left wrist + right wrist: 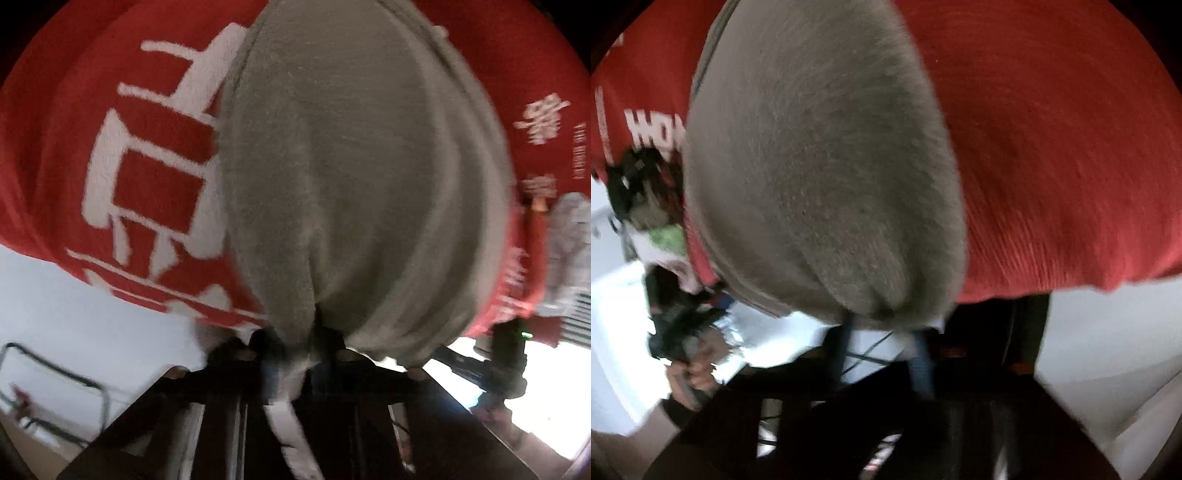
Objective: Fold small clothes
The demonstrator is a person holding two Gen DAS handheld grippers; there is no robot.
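A small grey garment (351, 177) hangs stretched in front of both cameras, over a red cloth with white characters (147, 158). My left gripper (314, 336) is shut on the garment's near edge, which bunches between the fingers. In the right wrist view the same grey garment (827, 170) fills the middle, and my right gripper (882, 325) is shut on its lower edge. The right gripper also shows at the right of the left wrist view (506, 354). The left gripper shows blurred at the left of the right wrist view (683, 332).
The red cloth (1052, 147) covers the surface behind the garment. A pale surface (92, 302) lies below it. A thin dark wire frame (55, 369) sits at lower left. A white-grey bundle of fabric (569, 240) lies at the right edge.
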